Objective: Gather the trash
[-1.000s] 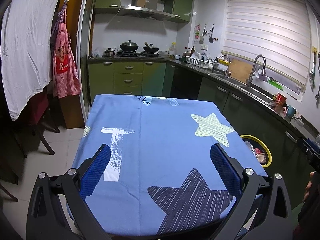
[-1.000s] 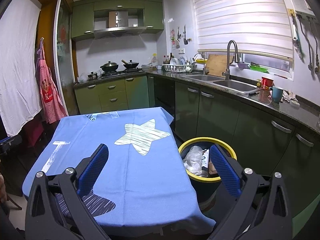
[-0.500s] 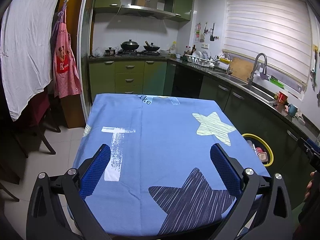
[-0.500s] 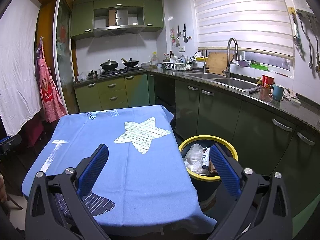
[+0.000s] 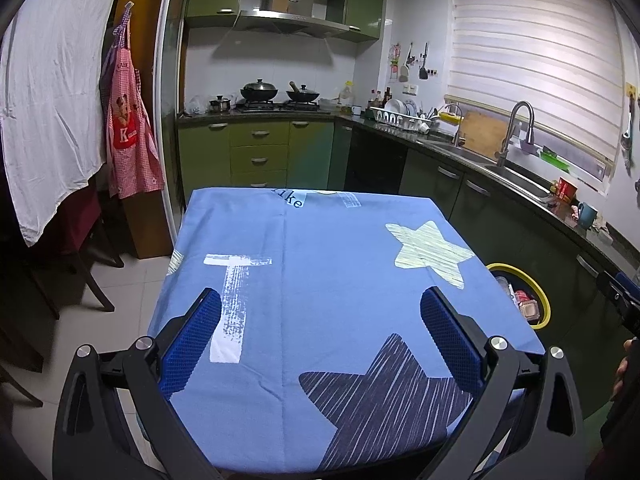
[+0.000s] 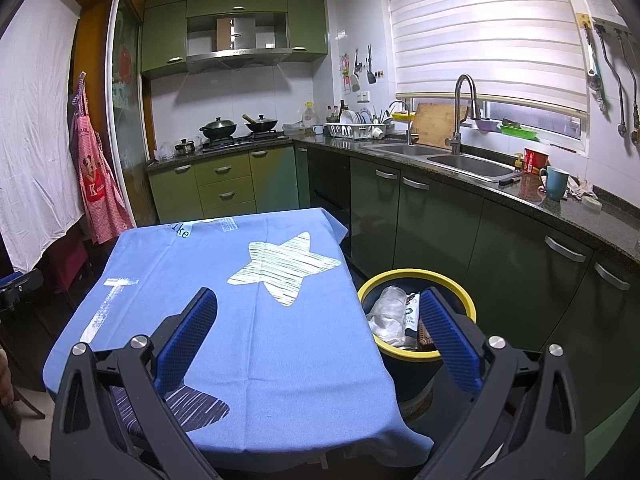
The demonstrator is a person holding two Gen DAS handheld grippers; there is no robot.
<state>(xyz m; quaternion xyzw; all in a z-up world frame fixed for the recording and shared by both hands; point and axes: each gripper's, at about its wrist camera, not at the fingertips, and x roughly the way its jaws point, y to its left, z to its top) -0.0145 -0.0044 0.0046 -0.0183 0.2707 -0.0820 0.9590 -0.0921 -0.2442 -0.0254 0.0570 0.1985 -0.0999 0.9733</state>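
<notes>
Left tongs [image 5: 320, 312] were spread wide and empty, hovering over the near edge of the tabletop [image 5: 320, 248]. Right tongs [image 6: 318, 312] were the same: wide apart, nothing held, straddling the tabletop's right edge and the bin.

Tabletop carried only the blue star-print cloth; no loose trash was visible on it.

Trash [image 6: 390, 314] sat in the yellow-rimmed bin [image 6: 464, 292] on the floor just beside the tabletop's right side. It showed crumpled clear plastic, a dark printed wrapper and something brown. From the left view, a red-and-white pack [image 5: 524, 300] also lay inside.

Handling, my read: all light, soft and crushable, the film likely slippery. Best to pinch a bunched fold or wrapper edge, not a flat face. If the bin itself moves, the rim is the stiff part to take hold of.

Writing: "ike" on the cloth's far edge [image 5: 294, 200], a "K" on the pink apron [image 5: 124, 134] hanging beyond. Wrapper print was too small to read.
</notes>
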